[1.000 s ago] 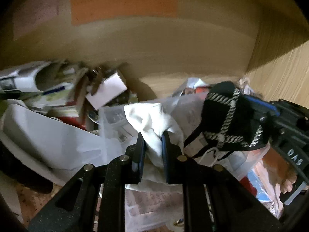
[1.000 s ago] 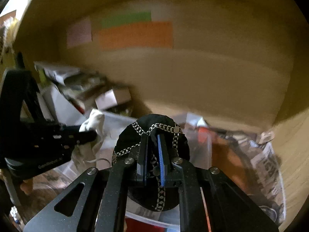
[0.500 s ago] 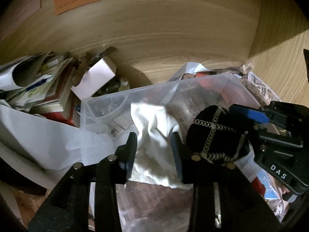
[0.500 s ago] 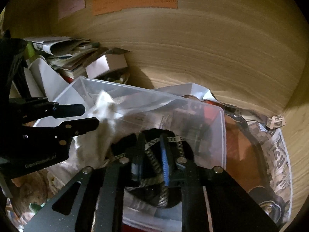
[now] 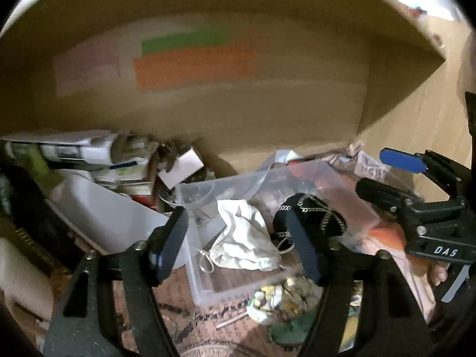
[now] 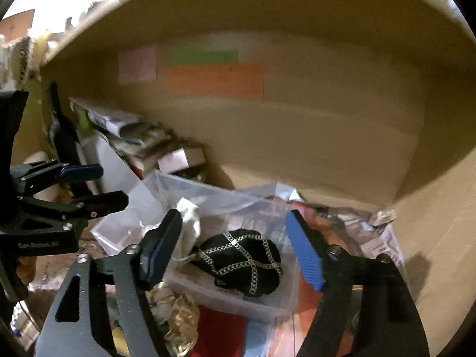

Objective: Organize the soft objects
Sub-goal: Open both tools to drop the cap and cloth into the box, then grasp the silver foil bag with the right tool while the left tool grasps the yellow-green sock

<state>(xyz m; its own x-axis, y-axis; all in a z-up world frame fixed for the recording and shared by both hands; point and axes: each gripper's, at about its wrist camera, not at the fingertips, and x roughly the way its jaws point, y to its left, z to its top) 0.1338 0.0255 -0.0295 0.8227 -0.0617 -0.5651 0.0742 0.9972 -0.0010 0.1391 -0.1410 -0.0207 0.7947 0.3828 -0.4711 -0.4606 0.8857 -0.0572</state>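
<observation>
Both tongs have just been opening and now stand wide, holding nothing. The white cloth [image 5: 244,238] and black cap [image 6: 244,260] lie side by side in the clear box [image 6: 238,300]. Left tongs [image 5: 238,250], right tongs [image 6: 235,250].

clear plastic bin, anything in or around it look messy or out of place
Inside the clear plastic bin, the white cloth lies crumpled, not folded, beside the black chain-trimmed pouch. Around it the shelf is cluttered: papers slump in a loose pile at the left, and a crumpled wrapper sits against the bin's front wall.
</observation>
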